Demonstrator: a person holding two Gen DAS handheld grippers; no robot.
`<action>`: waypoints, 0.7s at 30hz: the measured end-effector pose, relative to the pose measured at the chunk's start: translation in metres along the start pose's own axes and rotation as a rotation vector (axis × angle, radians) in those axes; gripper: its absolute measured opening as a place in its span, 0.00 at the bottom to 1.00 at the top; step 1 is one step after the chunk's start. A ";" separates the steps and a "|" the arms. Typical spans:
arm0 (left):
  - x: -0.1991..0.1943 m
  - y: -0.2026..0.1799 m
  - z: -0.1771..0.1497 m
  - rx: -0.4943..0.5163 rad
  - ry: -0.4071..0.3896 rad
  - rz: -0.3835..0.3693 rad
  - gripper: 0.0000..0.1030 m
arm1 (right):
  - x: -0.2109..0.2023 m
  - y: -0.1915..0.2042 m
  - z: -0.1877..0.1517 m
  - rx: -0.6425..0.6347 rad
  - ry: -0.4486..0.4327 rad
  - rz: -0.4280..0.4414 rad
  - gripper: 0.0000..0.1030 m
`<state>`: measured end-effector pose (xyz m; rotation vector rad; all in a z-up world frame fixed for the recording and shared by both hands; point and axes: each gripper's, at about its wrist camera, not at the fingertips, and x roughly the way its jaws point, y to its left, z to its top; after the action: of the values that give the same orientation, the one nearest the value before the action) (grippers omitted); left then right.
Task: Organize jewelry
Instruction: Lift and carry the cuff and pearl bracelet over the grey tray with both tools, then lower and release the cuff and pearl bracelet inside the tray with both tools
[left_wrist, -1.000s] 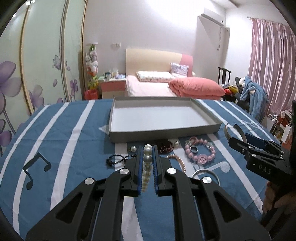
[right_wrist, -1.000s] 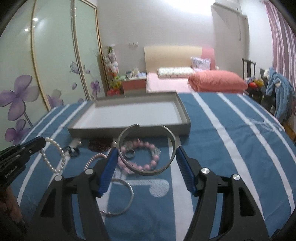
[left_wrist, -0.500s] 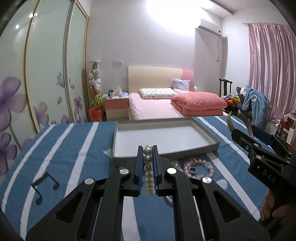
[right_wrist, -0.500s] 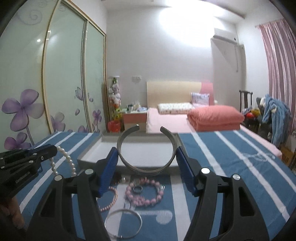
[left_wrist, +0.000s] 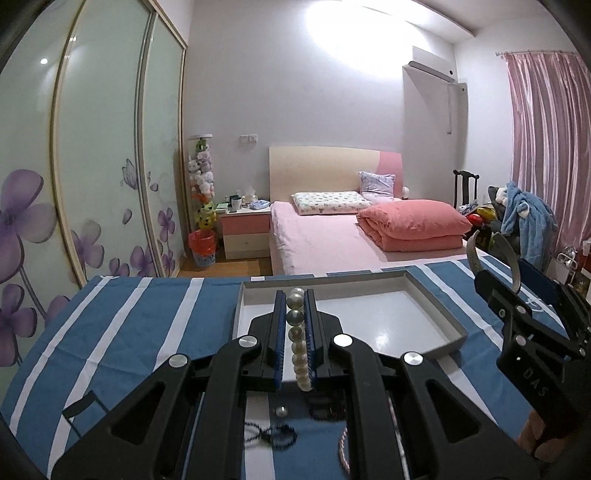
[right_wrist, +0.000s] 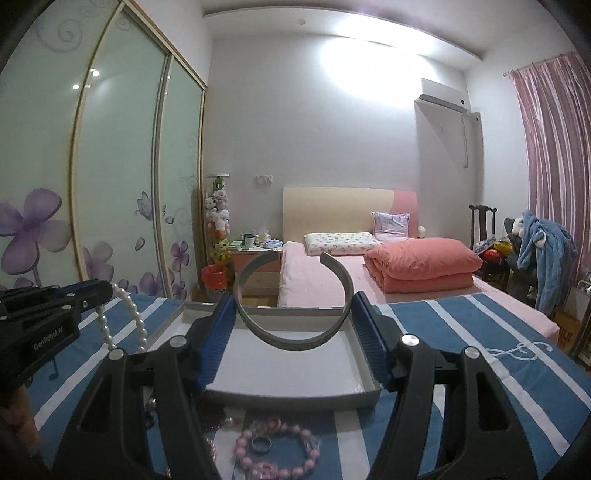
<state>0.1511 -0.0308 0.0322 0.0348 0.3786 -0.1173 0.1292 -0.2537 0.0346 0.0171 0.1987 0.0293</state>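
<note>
A pink bed (left_wrist: 325, 236) stands against the white wall beside flowered wardrobe doors (left_wrist: 92, 155).

black gripper (left_wrist: 295, 332), blue pads, silver screws

Place: a bedroom in a home.
Bed (right_wrist: 332, 273): middle of the frame, pale headboard, pink sheet, pillows, folded coral quilt (right_wrist: 421, 262).
Wardrobe (right_wrist: 110, 184): left of the frame, sliding frosted doors printed with purple flowers.
Nightstand (left_wrist: 245, 230): left of the bed, cluttered with cups and a tissue box.
Window side: pink curtain (right_wrist: 554, 166) at the right edge, air conditioner (right_wrist: 443, 94) upper right.
Clutter: stacked plush toys (left_wrist: 201, 184), clothes over a chair (right_wrist: 539, 251).
</note>
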 end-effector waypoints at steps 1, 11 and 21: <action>0.003 -0.001 0.001 0.000 0.001 0.003 0.10 | 0.007 -0.002 0.001 0.007 0.006 0.001 0.61; 0.043 -0.006 0.006 0.005 0.024 0.005 0.10 | 0.065 -0.009 0.001 0.005 0.055 -0.005 0.61; 0.089 -0.005 0.000 -0.008 0.102 -0.024 0.10 | 0.129 -0.012 -0.014 0.005 0.216 0.029 0.61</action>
<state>0.2323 -0.0453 -0.0012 0.0287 0.4816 -0.1385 0.2534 -0.2617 -0.0052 0.0218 0.4142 0.0598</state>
